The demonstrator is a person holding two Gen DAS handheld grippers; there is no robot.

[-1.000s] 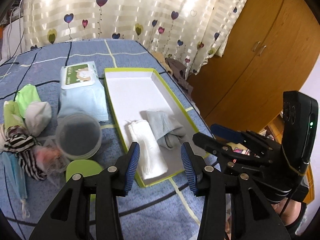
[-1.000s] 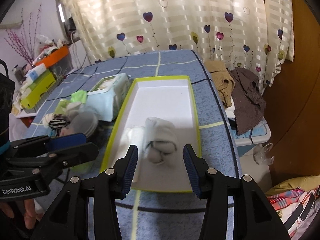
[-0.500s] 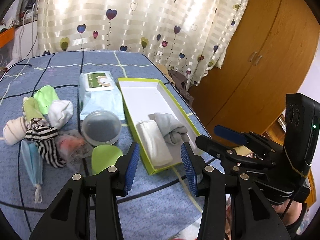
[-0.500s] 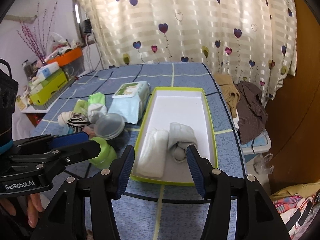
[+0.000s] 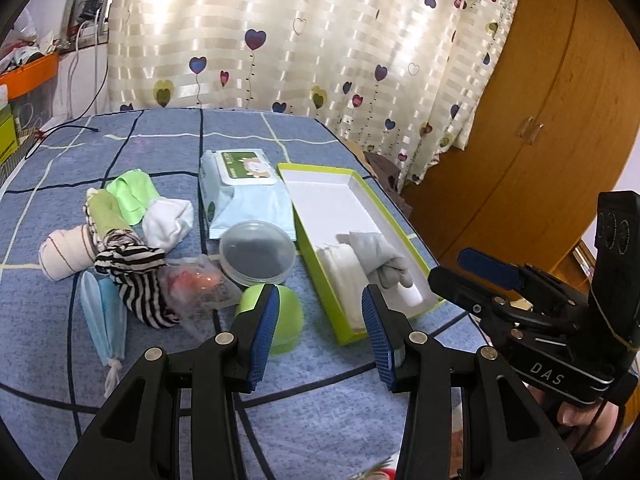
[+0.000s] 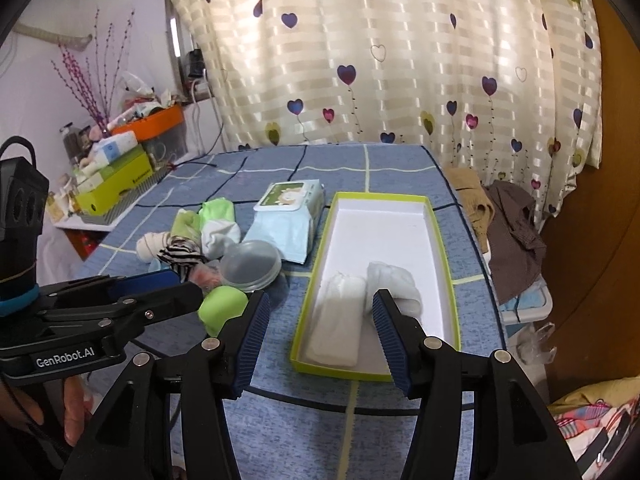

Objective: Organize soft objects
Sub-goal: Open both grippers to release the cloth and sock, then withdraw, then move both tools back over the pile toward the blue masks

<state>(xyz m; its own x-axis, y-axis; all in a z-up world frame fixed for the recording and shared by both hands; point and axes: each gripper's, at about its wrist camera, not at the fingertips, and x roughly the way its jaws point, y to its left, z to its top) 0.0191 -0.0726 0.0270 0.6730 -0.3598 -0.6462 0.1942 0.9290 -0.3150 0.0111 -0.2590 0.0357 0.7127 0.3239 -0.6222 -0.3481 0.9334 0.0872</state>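
Observation:
A green-rimmed white box [image 5: 340, 204] [image 6: 380, 232] lies on the blue checked table. In its near end a folded white cloth [image 5: 340, 276] [image 6: 340, 312] lies beside a rolled grey sock [image 5: 378, 252] [image 6: 394, 280]. To the left is a pile of soft things: a striped sock [image 5: 136, 272] [image 6: 180, 254], a white sock [image 5: 168, 224], green cloths [image 5: 132, 196], a beige roll [image 5: 64, 254] and a blue face mask [image 5: 102, 312]. My left gripper [image 5: 319, 294] hangs open and empty over the table in front of the box. My right gripper [image 6: 320, 300] is open too, nothing between its pads, short of the box's near end.
A wet-wipes pack [image 5: 244, 192], a round clear lidded tub [image 5: 258, 252] and a green cup [image 5: 286, 316] stand between pile and box. Clothes [image 6: 512, 232] lie heaped off the table's right edge. A cluttered shelf [image 6: 116, 184] is at far left; a wooden wardrobe [image 5: 540, 120] stands behind.
Both grippers have drawn back from the box toward the near table edge, so the whole pile now shows. The right jaws stand a little wider than a second ago.

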